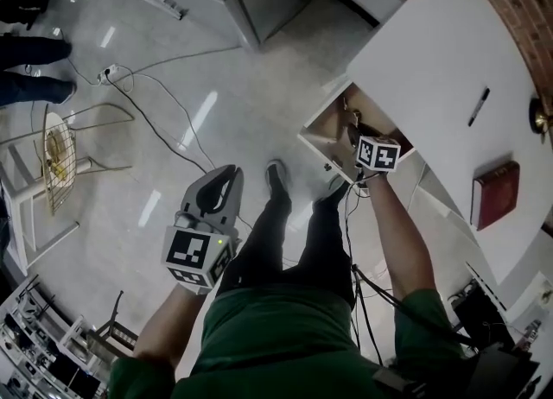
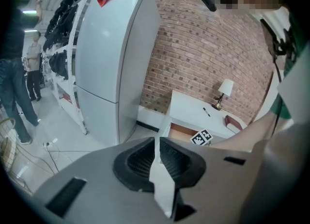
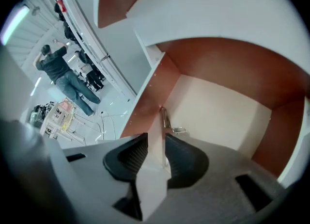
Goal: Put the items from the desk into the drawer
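Note:
The white desk point(image 1: 432, 60) carries a black pen point(image 1: 478, 106), a red book point(image 1: 495, 193) and a lamp point(image 1: 540, 117). Its wooden drawer point(image 1: 322, 128) stands pulled open. My right gripper point(image 1: 356, 134) reaches down into that drawer, jaws shut on a small metal item point(image 3: 167, 121) whose thin bar and loop stick out past the tips over the drawer floor point(image 3: 223, 116). My left gripper point(image 1: 226, 178) hangs shut and empty over the floor, well left of the desk. From the left gripper point(image 2: 156, 143) the desk point(image 2: 191, 109), pen point(image 2: 207, 112) and lamp point(image 2: 223, 92) show far off.
A white fridge point(image 2: 116, 58) stands left of the desk against a brick wall. Cables point(image 1: 155, 121) trail across the floor, and a wire chair point(image 1: 56, 155) is at the far left. People stand at the upper left point(image 1: 30, 52). The holder's legs point(image 1: 294, 224) are below.

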Motion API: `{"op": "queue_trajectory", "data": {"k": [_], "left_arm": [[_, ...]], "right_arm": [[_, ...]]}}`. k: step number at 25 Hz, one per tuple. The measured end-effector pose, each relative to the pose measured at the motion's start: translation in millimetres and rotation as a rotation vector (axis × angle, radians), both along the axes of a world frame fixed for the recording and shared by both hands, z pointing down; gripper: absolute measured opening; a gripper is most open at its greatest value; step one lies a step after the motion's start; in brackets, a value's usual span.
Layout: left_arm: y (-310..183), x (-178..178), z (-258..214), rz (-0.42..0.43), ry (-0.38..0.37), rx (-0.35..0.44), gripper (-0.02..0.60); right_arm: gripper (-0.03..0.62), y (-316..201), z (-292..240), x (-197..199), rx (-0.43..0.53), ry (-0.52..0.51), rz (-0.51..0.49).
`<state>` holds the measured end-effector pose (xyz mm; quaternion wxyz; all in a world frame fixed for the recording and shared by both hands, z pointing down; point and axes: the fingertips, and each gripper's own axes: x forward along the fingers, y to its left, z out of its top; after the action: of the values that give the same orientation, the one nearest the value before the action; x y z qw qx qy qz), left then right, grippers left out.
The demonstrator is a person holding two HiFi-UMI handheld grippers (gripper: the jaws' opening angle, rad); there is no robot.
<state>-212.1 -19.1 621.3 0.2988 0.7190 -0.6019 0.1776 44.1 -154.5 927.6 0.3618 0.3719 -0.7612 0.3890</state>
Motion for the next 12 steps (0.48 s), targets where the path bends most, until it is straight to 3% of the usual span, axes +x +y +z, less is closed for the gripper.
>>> {"op": "queue_trajectory", "data": {"k": [6, 12], "left_arm": [[-33, 18, -39, 0.031, 0.031, 0.074, 0.031], [-56, 39, -100, 0.059, 0.079, 0.156, 0.031]], "right_arm": [[0.066, 8, -90, -20, 0.08, -0.061, -0.057], [0.052, 18, -238, -43, 0.238, -0.178, -0.139]]}}
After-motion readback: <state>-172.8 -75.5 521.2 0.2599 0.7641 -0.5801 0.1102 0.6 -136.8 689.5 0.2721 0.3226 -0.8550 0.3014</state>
